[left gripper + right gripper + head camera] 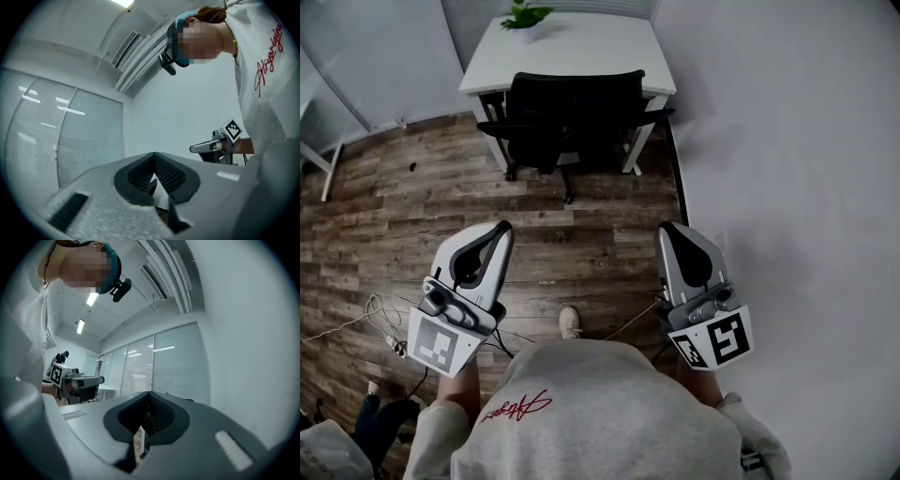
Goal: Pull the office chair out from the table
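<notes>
In the head view a black office chair [567,117] is tucked under a white table [572,52] at the far end of the room, its back toward me. My left gripper [502,230] and right gripper [667,228] are held side by side well short of the chair, over the wood floor. Both are shut with nothing between the jaws. In the left gripper view the left gripper [153,157] points at a blinds wall, and the right gripper's body [218,145] shows beside it. The right gripper [150,394] likewise faces glass panels.
A potted plant [525,17] stands on the table's far edge. A white wall [787,169] runs along the right. Cables [384,323] lie on the floor at the lower left. A white table leg [331,173] shows at far left. My shoe [570,322] is below.
</notes>
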A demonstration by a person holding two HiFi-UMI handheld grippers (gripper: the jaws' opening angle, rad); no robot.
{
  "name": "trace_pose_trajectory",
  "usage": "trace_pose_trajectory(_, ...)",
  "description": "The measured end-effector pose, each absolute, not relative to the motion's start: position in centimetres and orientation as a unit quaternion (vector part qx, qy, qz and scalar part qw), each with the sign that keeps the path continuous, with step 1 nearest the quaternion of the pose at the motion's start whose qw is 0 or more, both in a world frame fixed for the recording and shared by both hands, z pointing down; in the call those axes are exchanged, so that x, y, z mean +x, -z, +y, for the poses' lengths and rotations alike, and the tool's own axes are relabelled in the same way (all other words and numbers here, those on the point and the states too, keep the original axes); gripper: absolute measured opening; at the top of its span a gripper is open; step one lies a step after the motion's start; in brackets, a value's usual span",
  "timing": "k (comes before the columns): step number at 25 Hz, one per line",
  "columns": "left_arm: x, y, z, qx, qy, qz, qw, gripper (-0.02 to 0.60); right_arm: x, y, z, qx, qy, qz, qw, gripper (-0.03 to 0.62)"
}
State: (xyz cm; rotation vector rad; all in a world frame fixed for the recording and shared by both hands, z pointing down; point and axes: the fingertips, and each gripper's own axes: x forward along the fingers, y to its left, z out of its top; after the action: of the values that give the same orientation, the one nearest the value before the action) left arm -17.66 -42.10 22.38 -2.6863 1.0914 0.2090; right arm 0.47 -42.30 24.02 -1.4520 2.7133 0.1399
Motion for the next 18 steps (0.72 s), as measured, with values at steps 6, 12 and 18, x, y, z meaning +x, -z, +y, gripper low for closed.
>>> trace_pose_trajectory(6, -17.6, -22.4, -42.7, -0.918, -0.062, 0.374, 0.120, -0.006, 0.5, -24.1, -43.1, -0.475, -0.043, 0.879, 0.017, 0.003)
trace_pose_trajectory(12, -17.4, -23.7, -43.7, -0.914, -0.025, 0.393, 0.092, -0.006, 0.9, -24.6, -43.8, -0.475, -0.036, 0.879, -0.006, 0.003)
trace_pose_trajectory(18, -17.7, -25.5, -46.3, -0.902, 0.008, 0.427, 0.062, -0.005, 0.7, -26.0, -45.9, -0.461, -0.022, 0.887, -0.016, 0.003)
